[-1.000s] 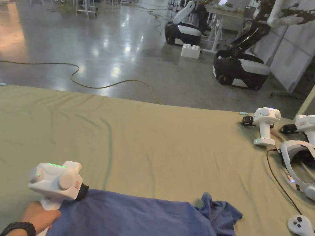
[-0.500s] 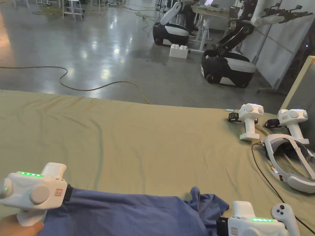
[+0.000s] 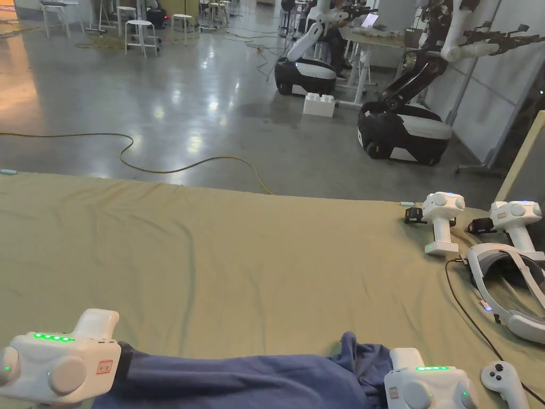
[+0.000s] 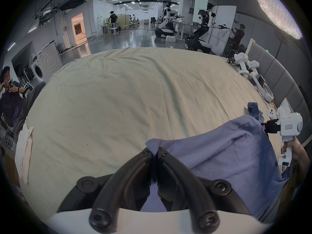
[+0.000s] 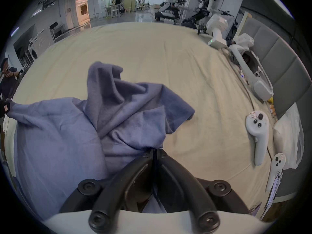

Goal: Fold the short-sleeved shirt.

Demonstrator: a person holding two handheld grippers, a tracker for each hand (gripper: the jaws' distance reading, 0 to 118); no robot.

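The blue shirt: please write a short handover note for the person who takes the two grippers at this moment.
Left gripper: shut on a corner of the blue shirt.
Right gripper: shut on the shirt's edge at the opposite end, next to a bunched sleeve.
Position: the shirt lies at the near edge of the green sheet, stretched between the two grippers. Spare grippers, a headset and a controller lie to the right.
Done: both grips taken.
Left: no fold is visible yet. Probably spread the shirt flat first, then fold.
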